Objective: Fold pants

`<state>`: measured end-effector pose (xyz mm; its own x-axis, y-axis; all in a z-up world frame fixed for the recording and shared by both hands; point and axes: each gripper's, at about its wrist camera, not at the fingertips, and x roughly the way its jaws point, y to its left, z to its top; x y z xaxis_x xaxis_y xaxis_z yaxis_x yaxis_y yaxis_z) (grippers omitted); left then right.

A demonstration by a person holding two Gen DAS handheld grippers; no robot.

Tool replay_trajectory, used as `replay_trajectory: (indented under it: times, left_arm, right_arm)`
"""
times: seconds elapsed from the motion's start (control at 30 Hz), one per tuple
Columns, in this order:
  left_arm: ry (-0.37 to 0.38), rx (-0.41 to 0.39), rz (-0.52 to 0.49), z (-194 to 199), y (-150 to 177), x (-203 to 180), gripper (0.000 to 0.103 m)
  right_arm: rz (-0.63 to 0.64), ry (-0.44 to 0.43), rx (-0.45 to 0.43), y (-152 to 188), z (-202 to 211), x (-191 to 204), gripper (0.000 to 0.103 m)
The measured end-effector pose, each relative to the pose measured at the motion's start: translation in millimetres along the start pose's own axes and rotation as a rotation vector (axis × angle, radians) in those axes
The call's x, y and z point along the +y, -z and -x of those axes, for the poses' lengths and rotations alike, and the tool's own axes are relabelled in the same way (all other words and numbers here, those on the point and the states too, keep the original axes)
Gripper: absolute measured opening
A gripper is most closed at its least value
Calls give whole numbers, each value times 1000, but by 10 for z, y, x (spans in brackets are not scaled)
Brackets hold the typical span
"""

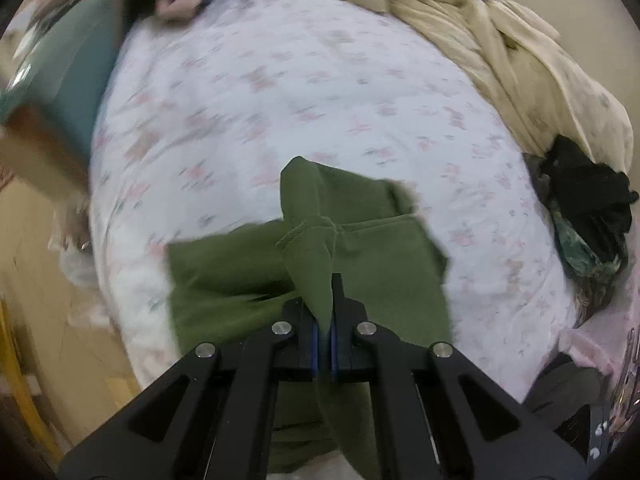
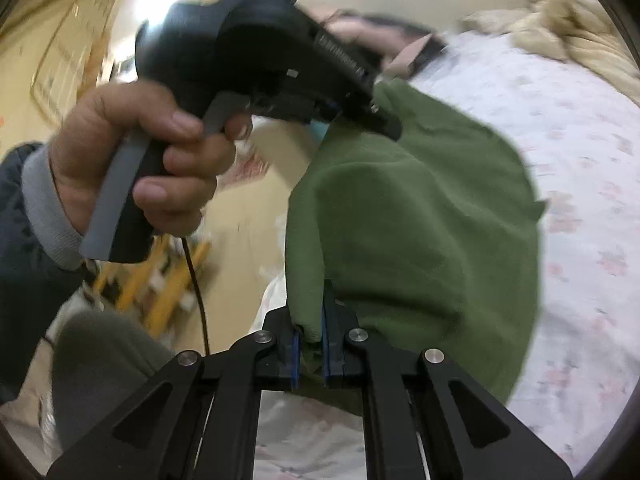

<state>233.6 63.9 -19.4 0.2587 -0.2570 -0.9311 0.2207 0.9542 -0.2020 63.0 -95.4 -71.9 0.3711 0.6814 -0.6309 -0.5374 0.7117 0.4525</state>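
Pants (image 1: 360, 248) lifted over floral bed (image 1: 280, 80) — clamped in left gripper (image 1: 325, 312) and right gripper (image 2: 312, 332), both pinched on green cloth. Stretched between the two along one edge, bulk hanging bedward — probably mid-fold; blurry.

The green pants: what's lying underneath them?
Under the green pants is a floral bedsheet, showing all around them. Both the left gripper and right gripper pinch the cloth. Anything directly beneath is covered.
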Motion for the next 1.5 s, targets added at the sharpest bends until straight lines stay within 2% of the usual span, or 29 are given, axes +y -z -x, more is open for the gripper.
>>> replay_trajectory:
  times: [0.13, 0.23, 0.3, 0.4, 0.5, 0.57, 0.67, 0.73, 0.77, 0.8, 0.83, 0.87, 0.9, 1.0, 1.07, 1.2, 1.37, 1.43, 1.47, 1.5]
  left_arm:
    - [1, 41, 120, -387, 274, 676, 2]
    - [-17, 77, 171, -642, 421, 965, 2]
    - [-33, 100, 187, -746, 443, 1071, 3]
    - [-81, 135, 143, -914, 498, 1055, 6]
    - [-90, 138, 113, -966, 524, 1015, 6]
    - [-76, 144, 116, -941, 509, 1023, 6]
    - [-22, 157, 188, -861, 544, 1154, 10]
    - [11, 150, 235, -757, 561, 1235, 11]
    - [20, 138, 257, -697, 563, 1267, 19]
    - [21, 123, 281, -633, 573, 1294, 36]
    - [-1, 114, 304, -562, 589, 1320, 49]
    - [-25, 109, 315, -520, 596, 1330, 75]
    - [-35, 87, 329, -464, 616, 1346, 78]
    - [43, 16, 383, -306, 630, 1354, 78]
    - [68, -16, 388, -289, 621, 1329, 78]
    - [112, 37, 363, -583, 571, 1269, 77]
    - [34, 110, 284, -908, 566, 1206, 74]
    - [25, 117, 264, -1000, 561, 1203, 65]
    - [29, 113, 263, -1011, 567, 1188, 50]
    - [38, 104, 249, -1005, 589, 1176, 41]
  right_arm:
    - [54, 38, 122, 66, -609, 236, 8]
    - [75, 59, 189, 184, -951, 330, 8]
    - [75, 78, 218, 265, -1154, 337, 11]
    - [49, 99, 252, 364, -1322, 325, 13]
    - [60, 27, 258, 392, -1168, 385, 24]
    - [59, -31, 283, 402, -896, 406, 24]
    - [16, -61, 219, 381, -327, 299, 26]
    - [-59, -12, 131, 342, 110, 24, 50]
    - [-87, 10, 95, 316, 258, -80, 68]
    - [-127, 41, 44, 304, 434, -231, 76]
    - [-170, 58, 10, 312, 526, -404, 76]
    - [-222, 78, -9, 323, 576, -568, 78]
    - [-290, 94, -20, 357, 620, -742, 81]
    - [-493, 81, -42, 543, 616, -1129, 87]
    - [-582, 70, -38, 663, 581, -1313, 87]
    - [-745, -55, 3, 916, 316, -1515, 87]
    - [-725, -96, 112, 964, -99, -1480, 87]
    - [-718, -101, 150, 1029, -264, -1443, 87]
    - [-701, -103, 152, 1025, -338, -1402, 87]
    - [-683, -93, 148, 1007, -347, -1365, 87]
